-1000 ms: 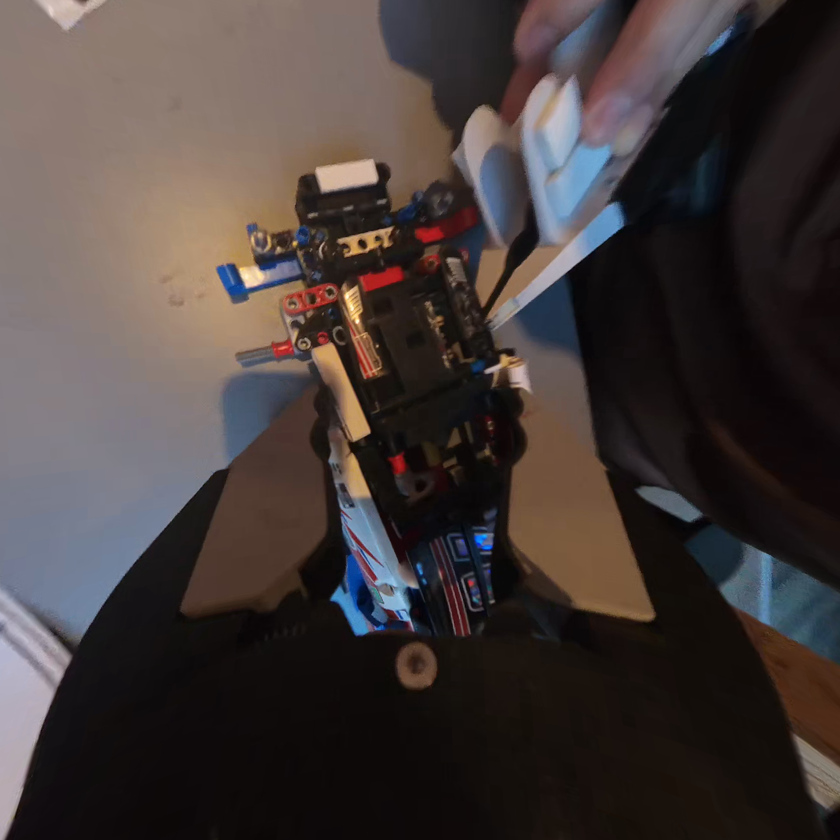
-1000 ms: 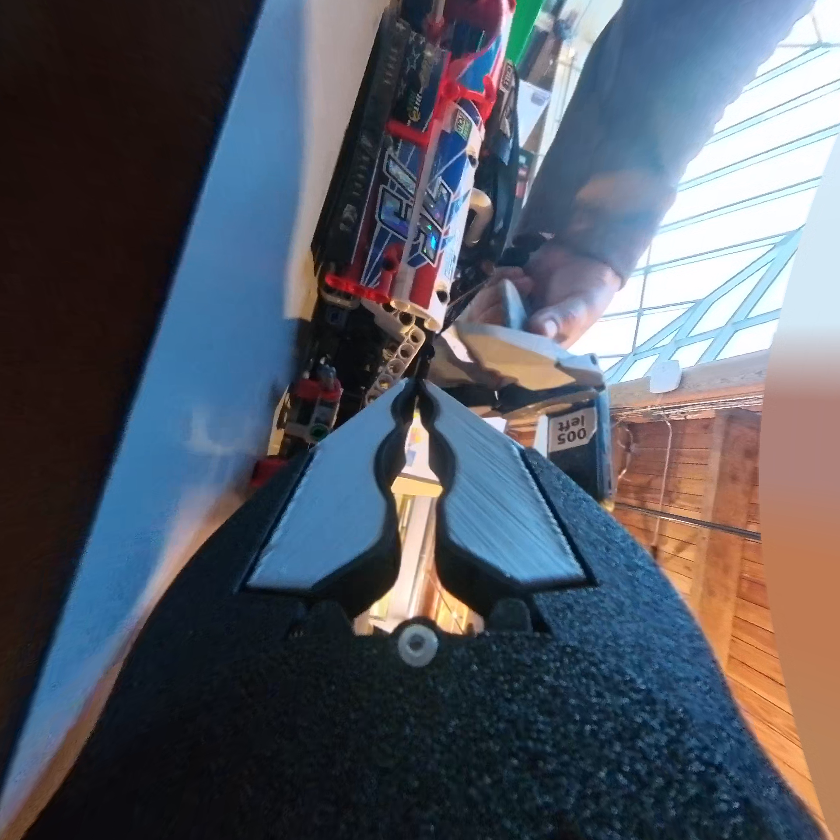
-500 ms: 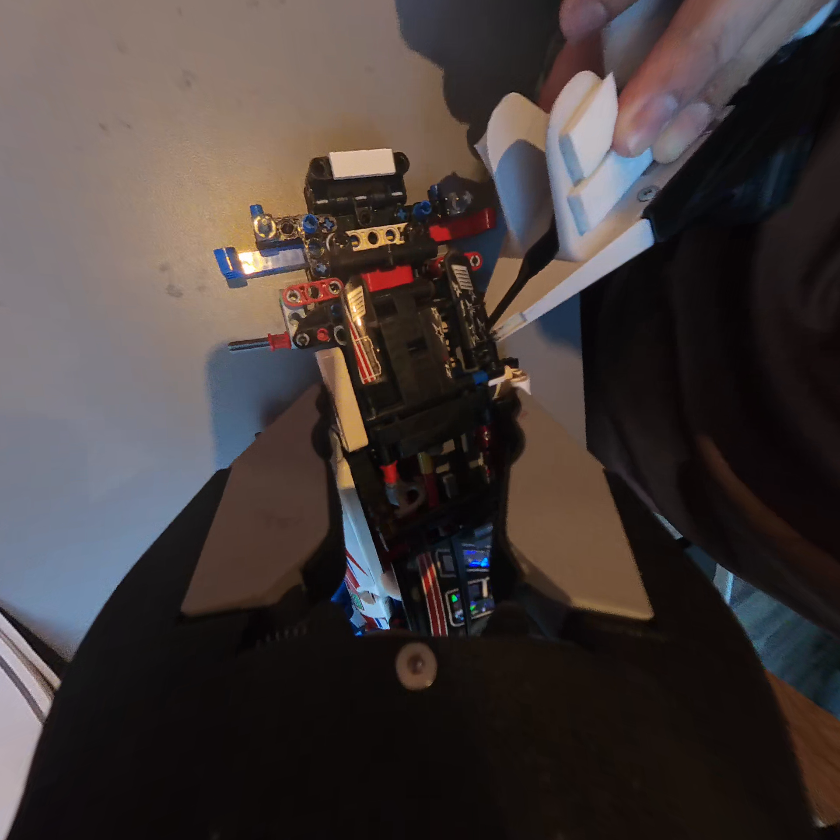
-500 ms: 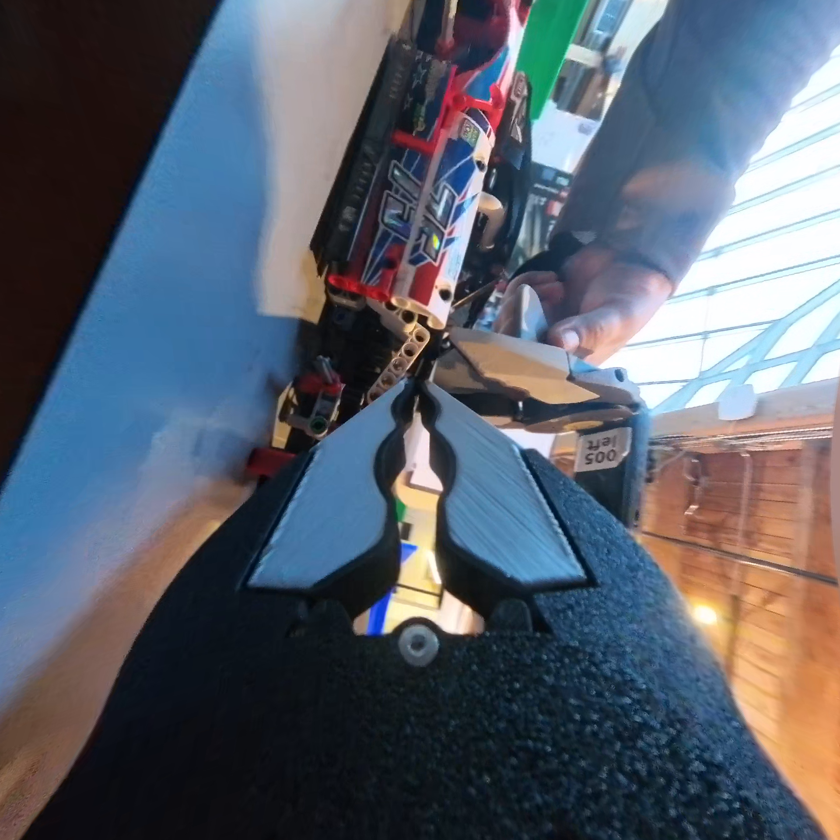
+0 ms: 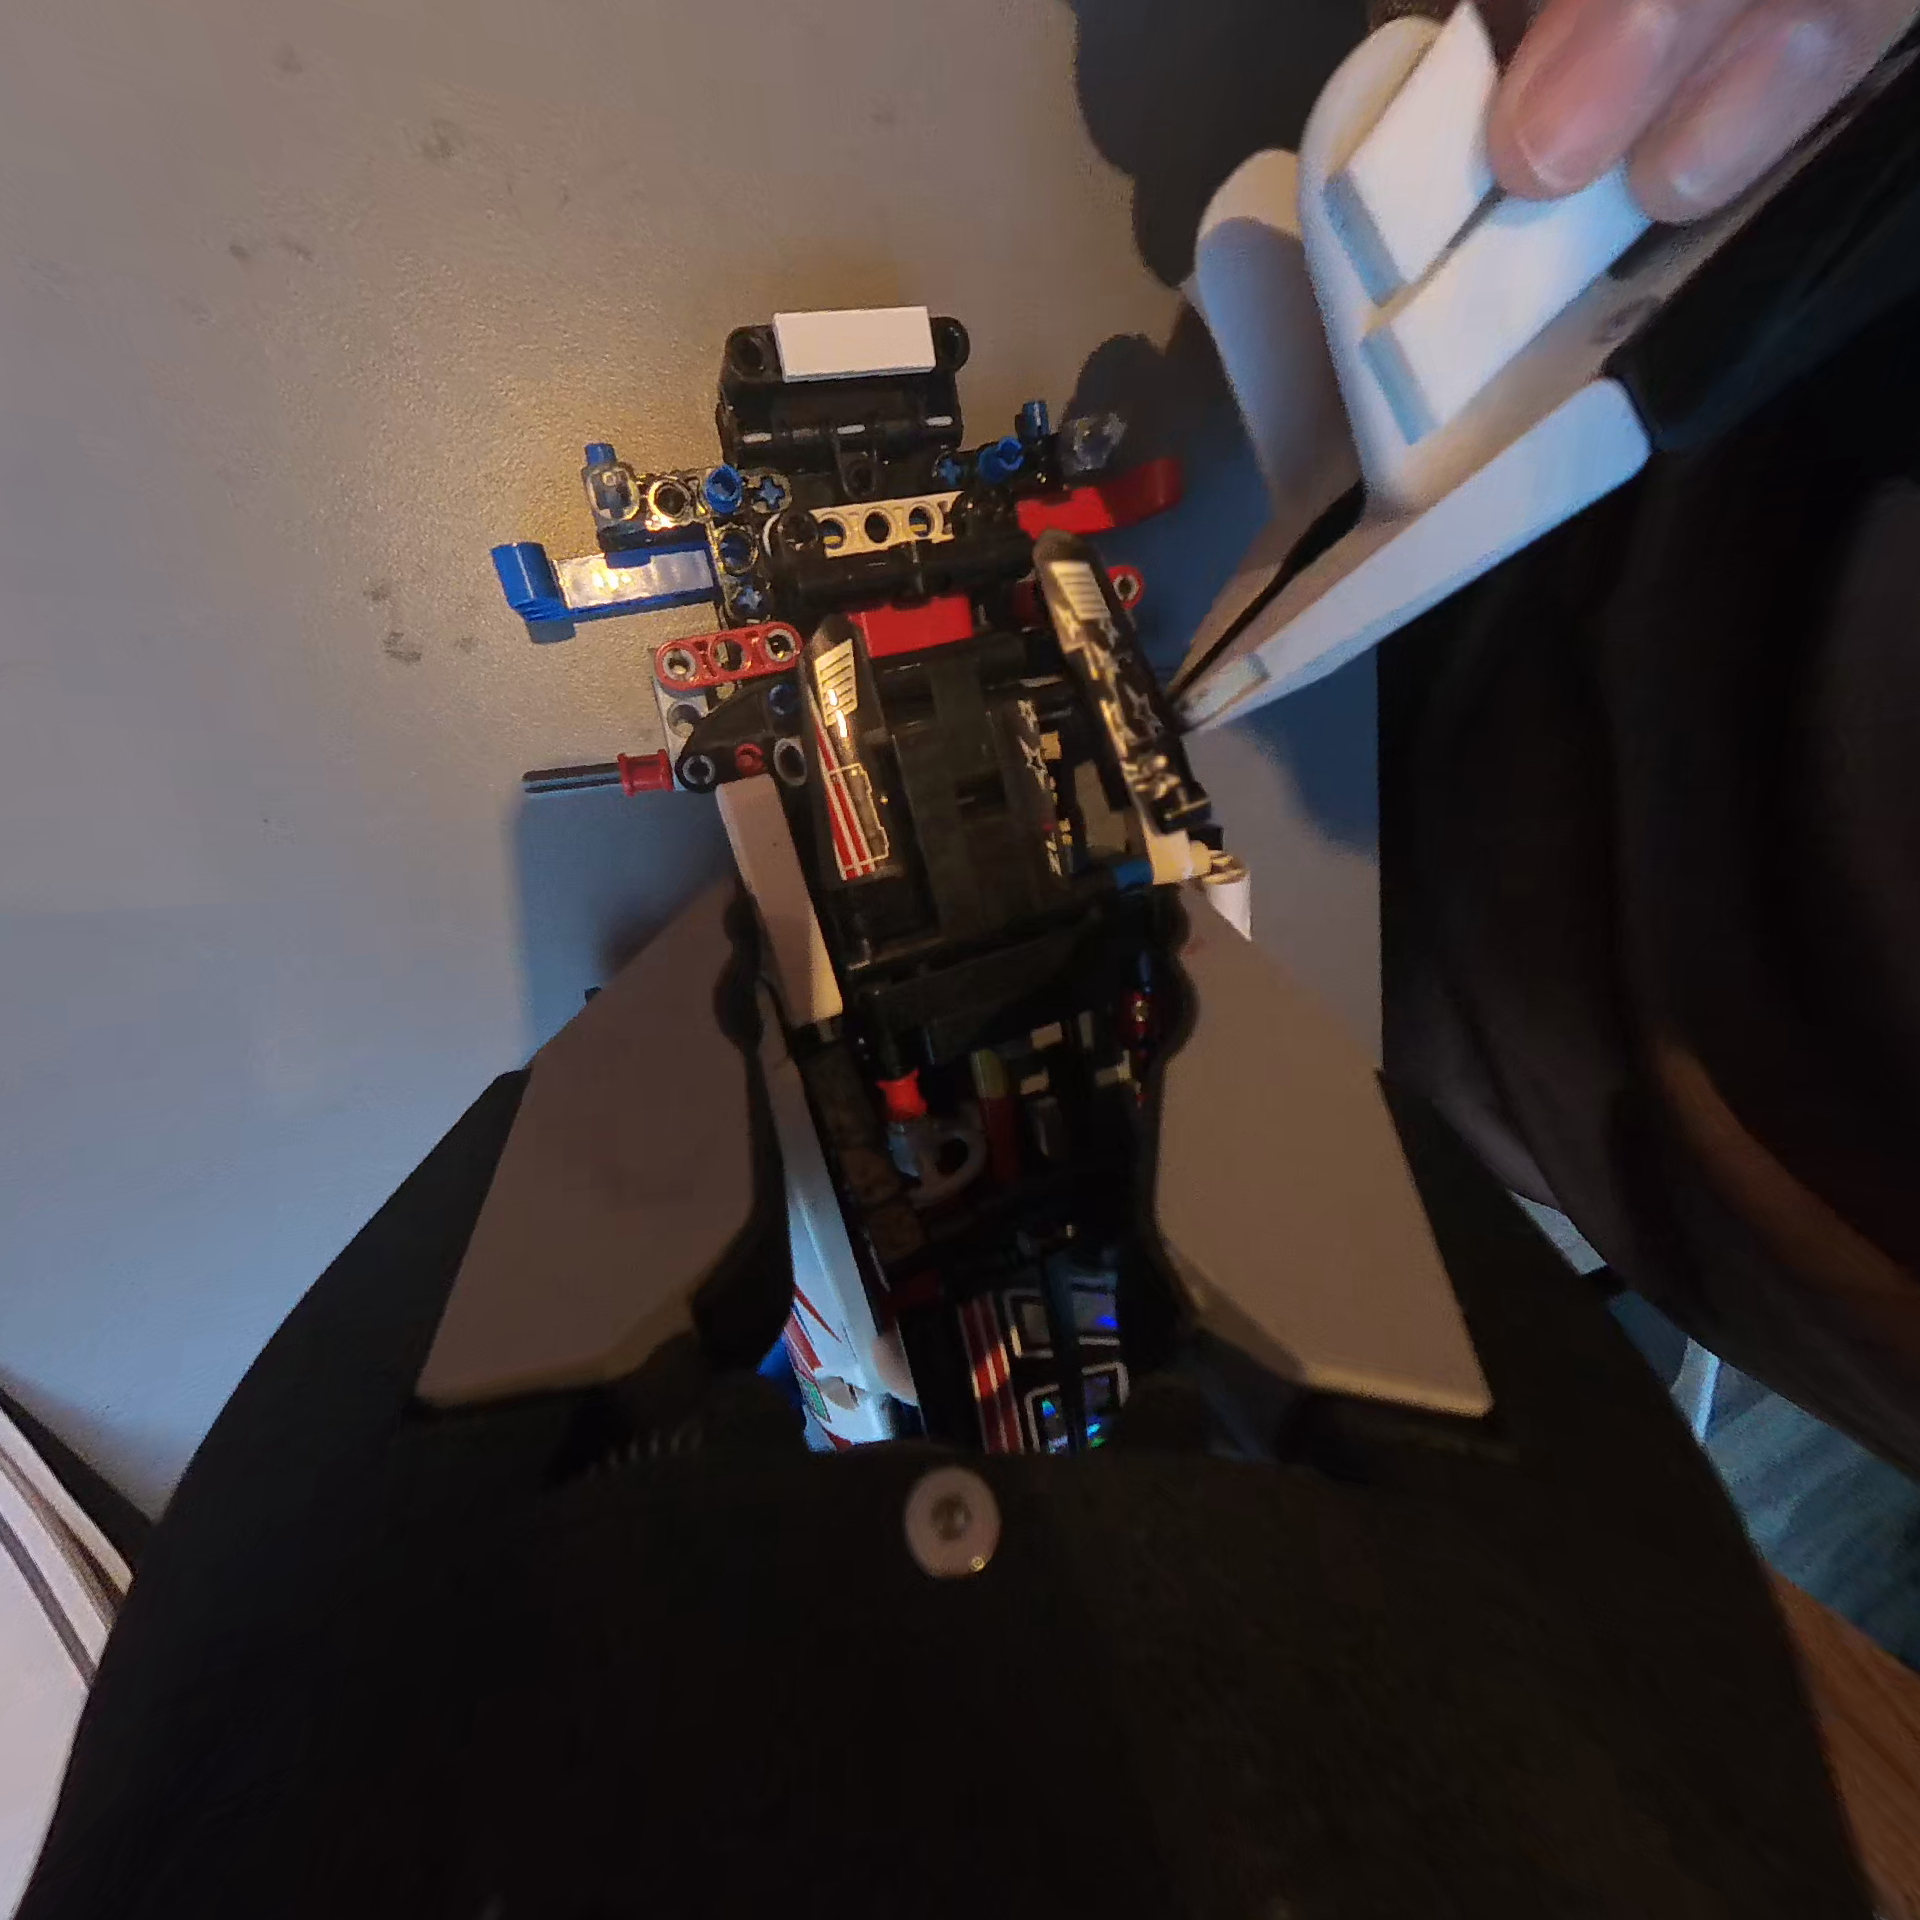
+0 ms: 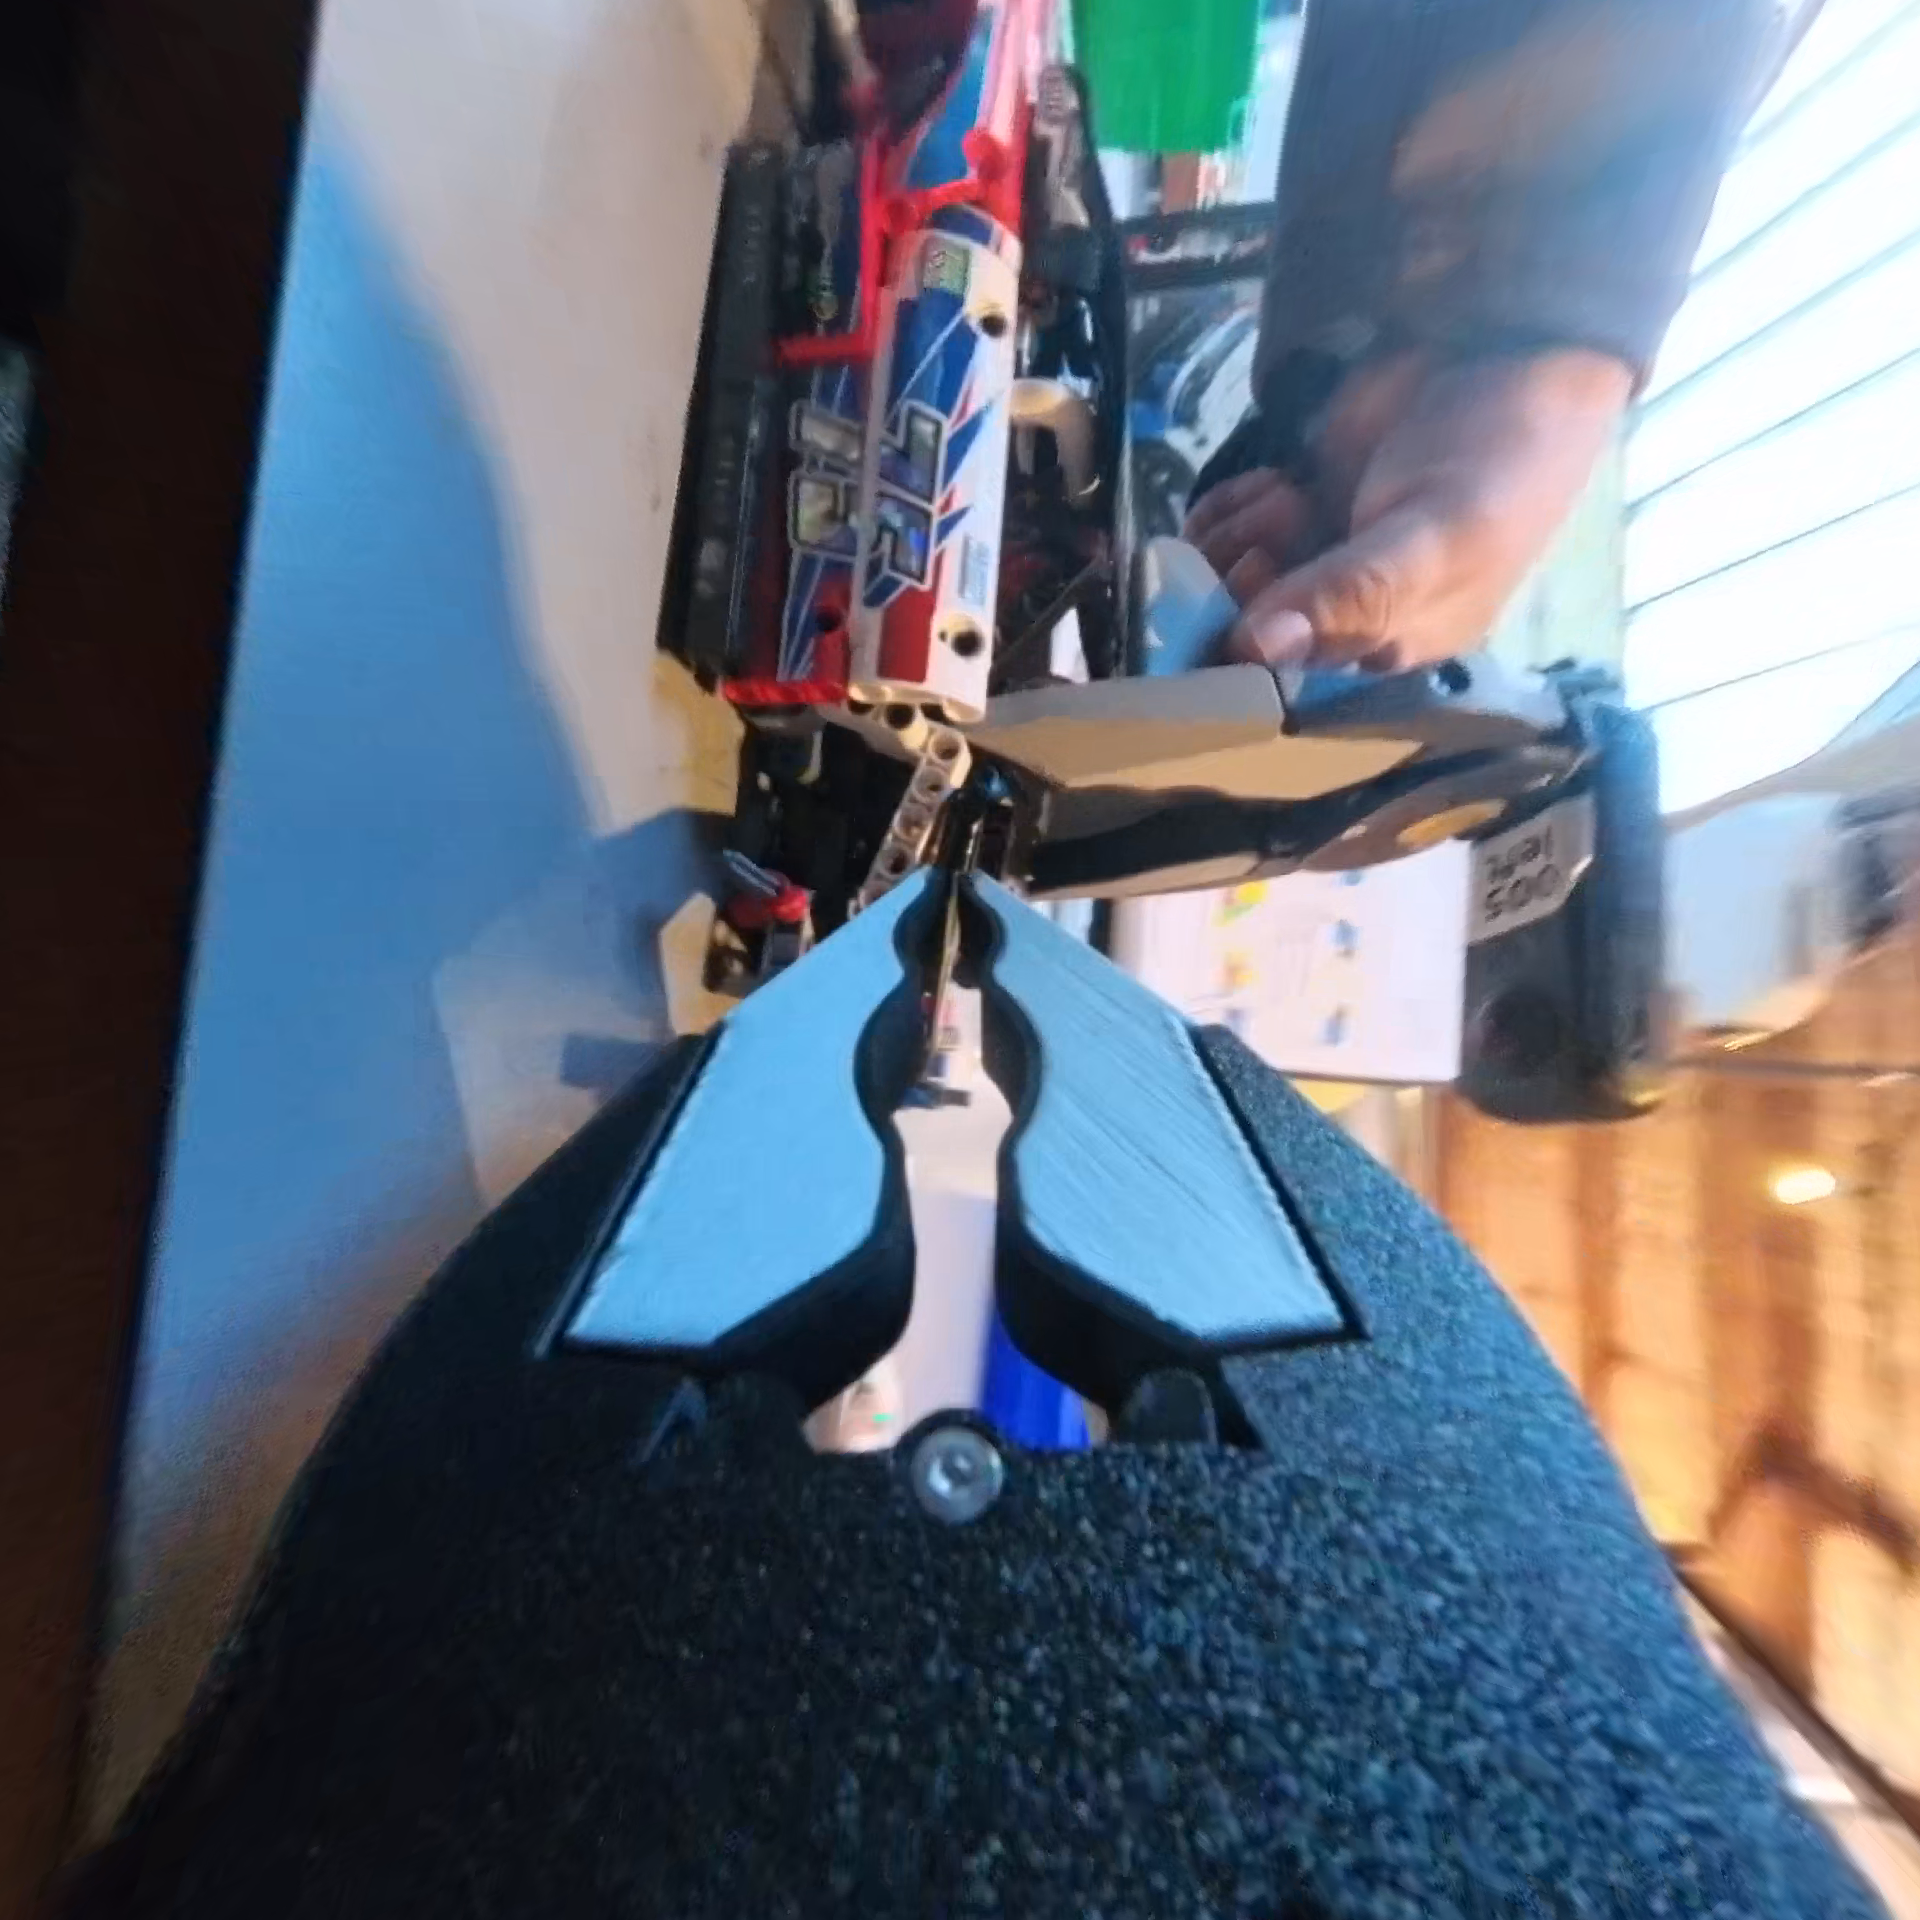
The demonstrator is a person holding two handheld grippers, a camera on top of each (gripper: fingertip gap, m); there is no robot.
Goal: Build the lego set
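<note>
In the left wrist view, the left gripper (image 5: 961, 1039) is clamped around the partly built lego car (image 5: 935, 790), its two grey fingers (image 5: 623, 1174) pressing the black, red and white body from both sides at the frame's centre. The car's unfinished end points toward the top of the frame over the pale table (image 5: 260, 312), with a blue beam (image 5: 603, 580) sticking out at centre left. At upper right the right gripper (image 5: 1210, 707) comes in, its tips just beside the car's black stickered side panel (image 5: 1117, 696).

In the right wrist view, the right gripper (image 6: 951, 894) has its jaws pinched together at the tips on a thin dark piece (image 6: 948, 935), too small and blurred to identify. The car (image 6: 883, 499) fills the upper centre, with the person's hand (image 6: 1382, 540) on the left tool at upper right.

The step looks like seating a small part on the car's side. It would go best with the left grip firm, the part lined up squarely with its hole, and a straight, gentle push, since a tilted push could pop neighbouring panels.
</note>
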